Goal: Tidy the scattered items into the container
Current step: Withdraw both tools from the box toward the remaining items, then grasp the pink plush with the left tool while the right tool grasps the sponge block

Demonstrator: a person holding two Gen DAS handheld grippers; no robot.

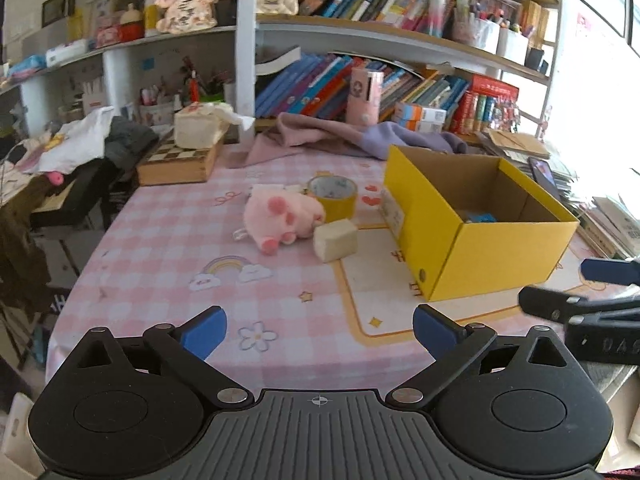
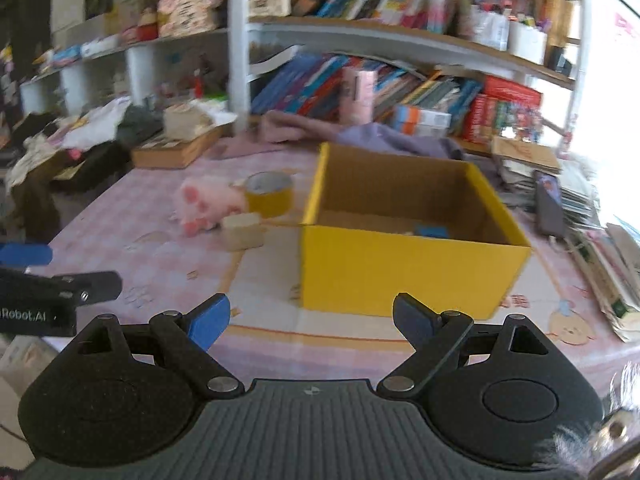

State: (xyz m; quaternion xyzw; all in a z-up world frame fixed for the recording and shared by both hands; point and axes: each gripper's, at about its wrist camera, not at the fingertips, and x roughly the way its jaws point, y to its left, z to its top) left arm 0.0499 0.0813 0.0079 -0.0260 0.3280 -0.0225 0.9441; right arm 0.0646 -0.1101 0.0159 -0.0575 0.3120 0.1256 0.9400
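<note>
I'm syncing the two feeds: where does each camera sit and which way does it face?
Left wrist: on the left hand-held gripper, facing the pink plush; the right hand-held gripper shows at right.
Right wrist: on the right hand-held gripper, facing the yellow box; the left hand-held gripper shows at left.
Shared: plush, box, tape roll.

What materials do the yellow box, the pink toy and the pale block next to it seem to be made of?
Yellow box: cardboard, by the look; matte yellow outside, plain brown inside, folded edges.
Pink toy: plush fabric, fuzzy and soft in outline.
Pale block: unclear; matte cream surface with creased corners, perhaps foam or something wrapped.
</note>
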